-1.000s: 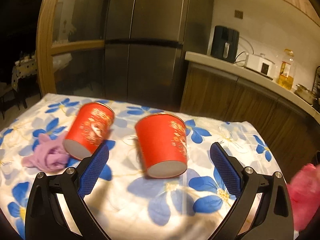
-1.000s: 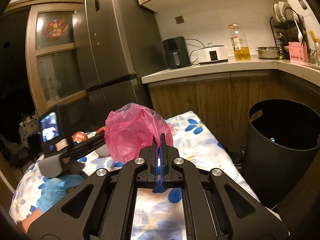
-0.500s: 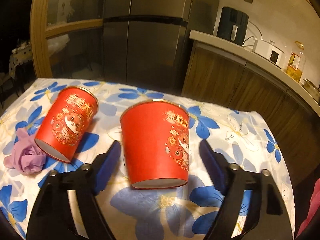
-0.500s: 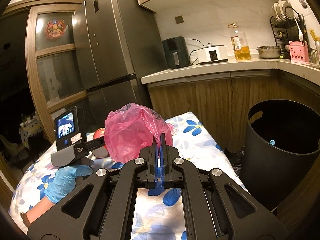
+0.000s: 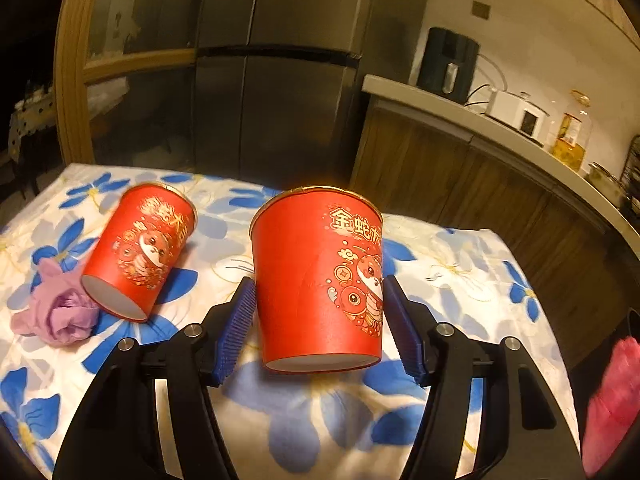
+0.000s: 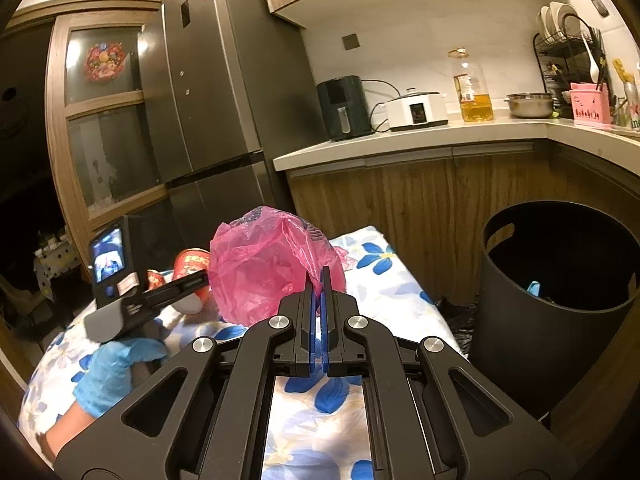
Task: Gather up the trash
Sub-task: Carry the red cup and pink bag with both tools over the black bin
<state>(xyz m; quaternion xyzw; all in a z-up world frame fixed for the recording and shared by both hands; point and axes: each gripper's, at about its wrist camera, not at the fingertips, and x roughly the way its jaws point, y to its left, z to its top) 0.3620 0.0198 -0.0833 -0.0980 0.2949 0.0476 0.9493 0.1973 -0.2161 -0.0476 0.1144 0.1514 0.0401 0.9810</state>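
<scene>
Closing around the nearer red paper cup point(image 5: 318, 280), the left gripper point(image 5: 318, 320) has pads flanking its sides, not yet clearly pressing. Cup lies on its side, base toward the gripper, long axis running near-to-far. Right gripper point(image 6: 319, 280) is clamped on a pink plastic bag point(image 6: 268, 268).

Gold characters "金蛇" on near red paper cup point(image 5: 320, 292); other labels illegible.

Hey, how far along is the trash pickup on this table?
Done: one blue scrap shows in the black bin. In hand: the right hand-held gripper is shut on the pink plastic bag; the left hand-held gripper is closing around the nearer red cup. Left: the other red cup and the purple wad.
</scene>
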